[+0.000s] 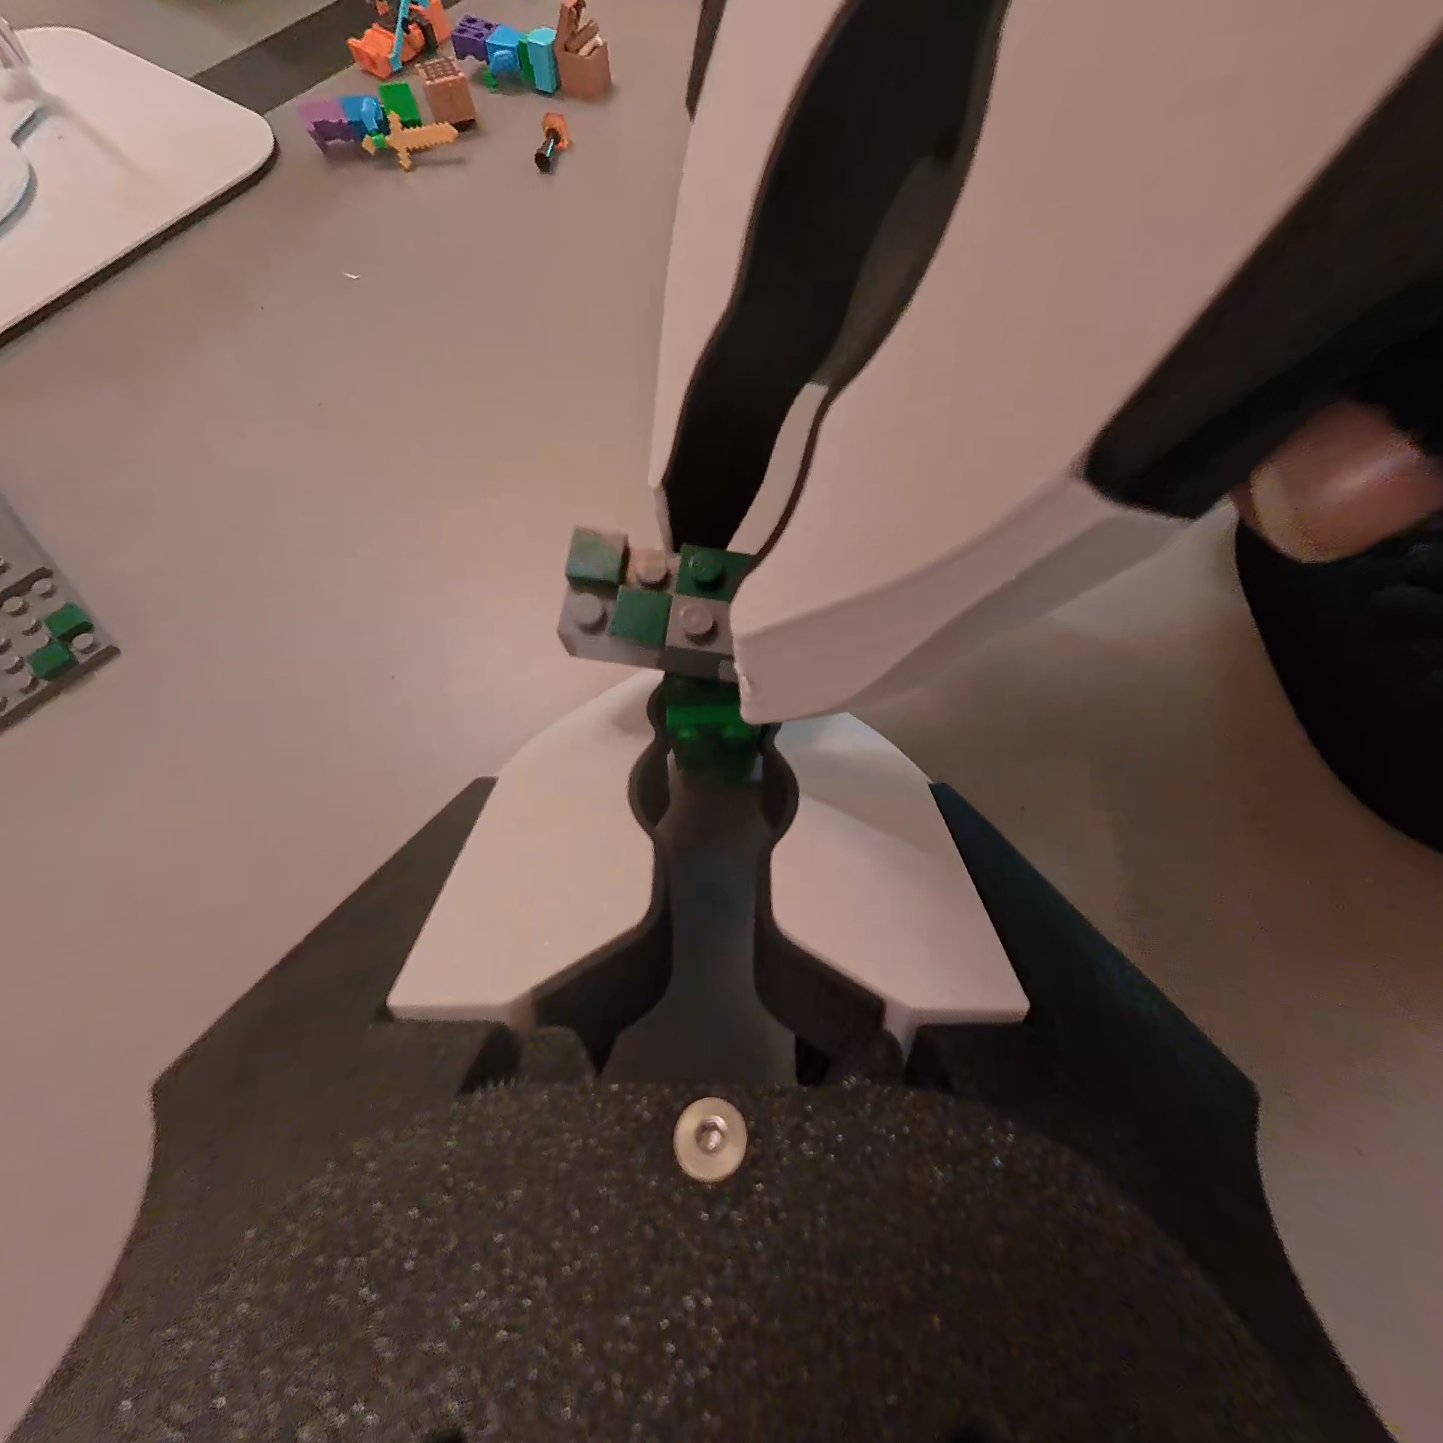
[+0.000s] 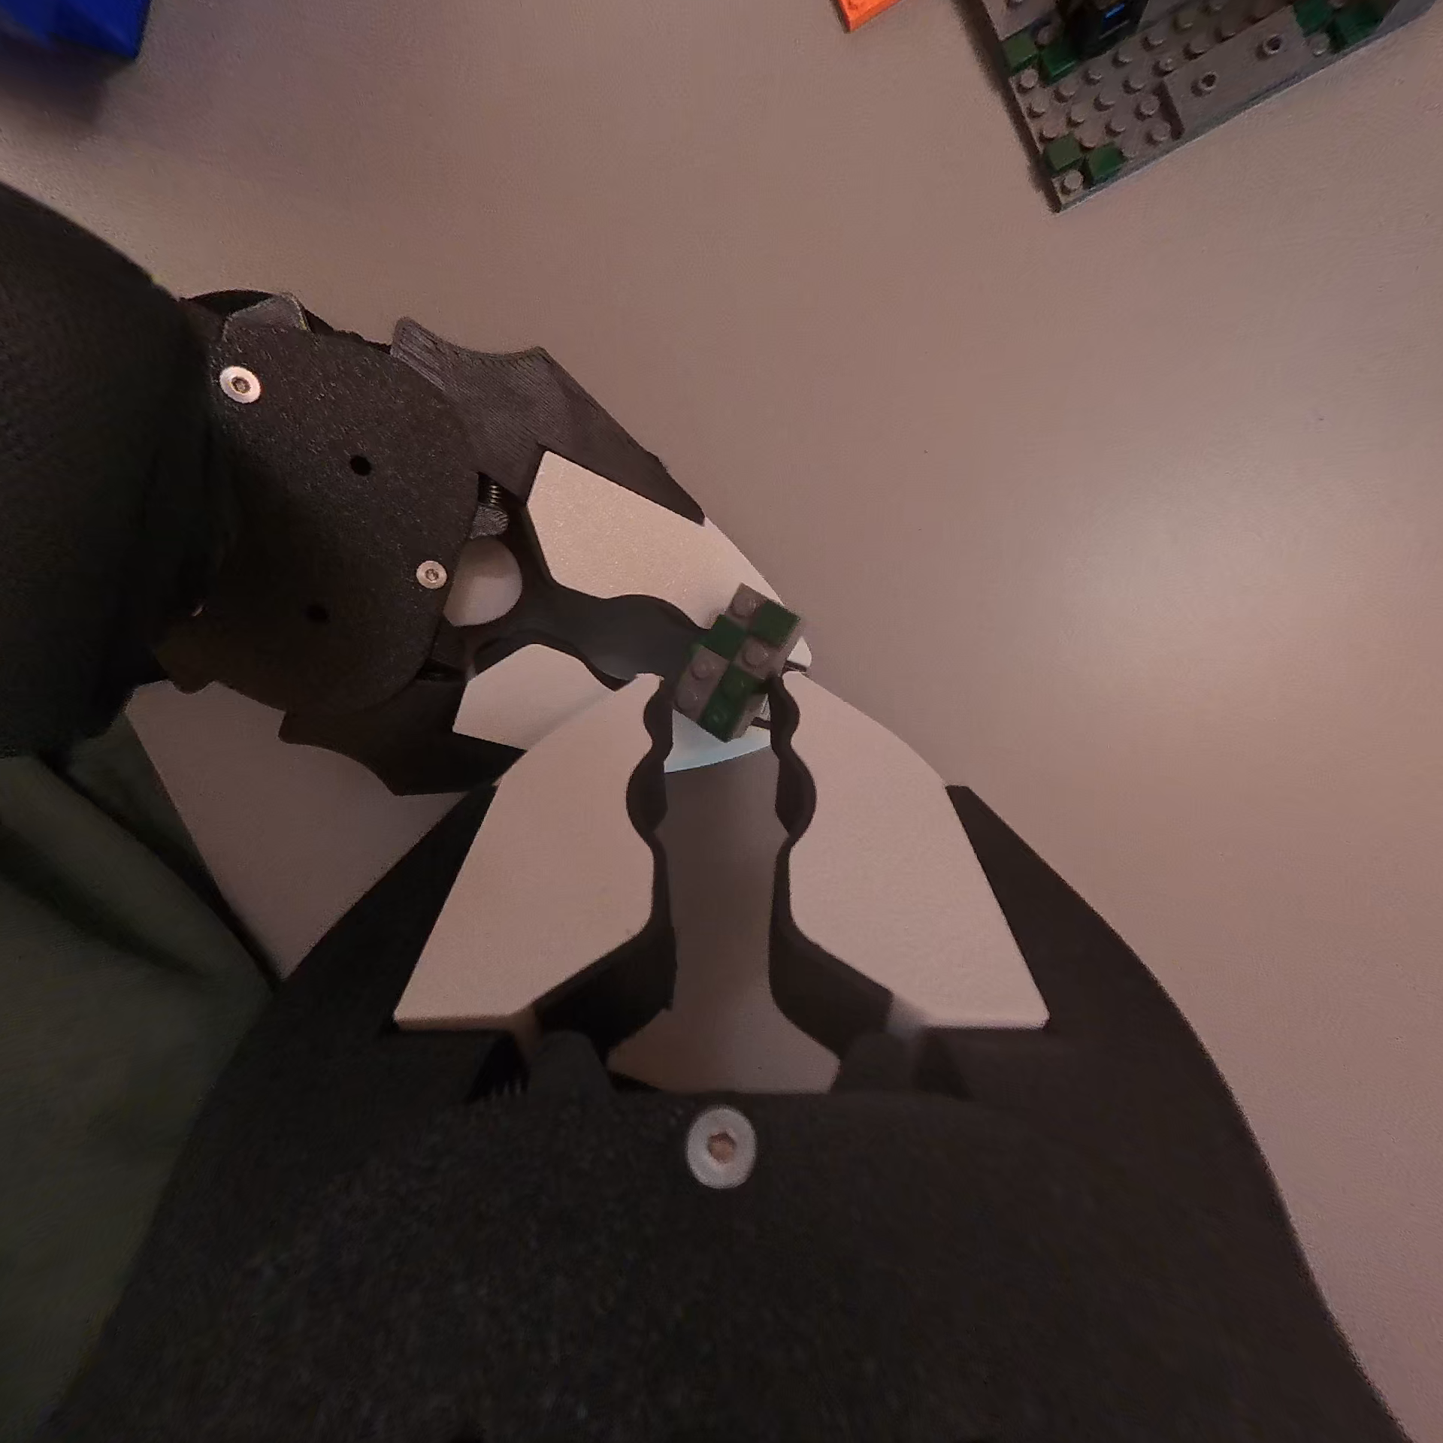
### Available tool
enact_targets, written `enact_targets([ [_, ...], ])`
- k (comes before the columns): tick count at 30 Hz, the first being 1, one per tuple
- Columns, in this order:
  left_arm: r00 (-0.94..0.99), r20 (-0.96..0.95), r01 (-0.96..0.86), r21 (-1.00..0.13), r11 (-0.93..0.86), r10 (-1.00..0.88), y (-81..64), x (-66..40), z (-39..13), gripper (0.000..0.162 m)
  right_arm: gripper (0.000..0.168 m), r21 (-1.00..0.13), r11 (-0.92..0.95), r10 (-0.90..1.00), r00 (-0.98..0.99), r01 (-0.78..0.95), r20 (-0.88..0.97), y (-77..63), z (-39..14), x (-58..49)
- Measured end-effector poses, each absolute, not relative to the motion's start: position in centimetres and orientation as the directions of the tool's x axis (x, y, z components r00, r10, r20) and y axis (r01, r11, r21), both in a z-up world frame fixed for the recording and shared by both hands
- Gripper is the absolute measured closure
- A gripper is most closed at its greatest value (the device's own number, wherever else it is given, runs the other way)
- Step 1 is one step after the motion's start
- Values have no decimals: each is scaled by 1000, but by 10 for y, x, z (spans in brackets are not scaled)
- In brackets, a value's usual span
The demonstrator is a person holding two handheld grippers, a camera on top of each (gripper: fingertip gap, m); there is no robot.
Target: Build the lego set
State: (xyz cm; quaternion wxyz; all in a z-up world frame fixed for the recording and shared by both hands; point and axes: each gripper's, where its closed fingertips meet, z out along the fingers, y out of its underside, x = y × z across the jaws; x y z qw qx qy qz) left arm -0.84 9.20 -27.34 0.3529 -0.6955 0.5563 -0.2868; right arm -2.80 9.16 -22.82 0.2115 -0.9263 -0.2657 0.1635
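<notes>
Two tools meet on one small grey-and-green brick assembly [image 1: 652, 605]: left tool [image 1: 707, 742] clamps its green base, right tool [image 2: 714, 707] narrowly brackets the plate. Light, rigid, easily popped apart; grip the edges.

The right gripper [image 2: 714, 707], with white fingers edged in wavy black pads, has its tips on either side of a small grey-and-dark-green studded brick assembly [image 2: 738, 664]. The left gripper [image 2: 703, 652] reaches in from the left and clamps the same assembly. A grey studded baseplate [image 2: 1171, 94] with green bricks lies on the beige tabletop [image 2: 1093, 546], well apart at top right.
</notes>
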Motion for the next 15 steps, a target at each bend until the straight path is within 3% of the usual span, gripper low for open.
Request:
enact_targets([
  [15,182,10,-575,-810,-114,-983,89,-7,-273,143,145,-453,-778,593,747,436,-300,84,-229,-28],
])
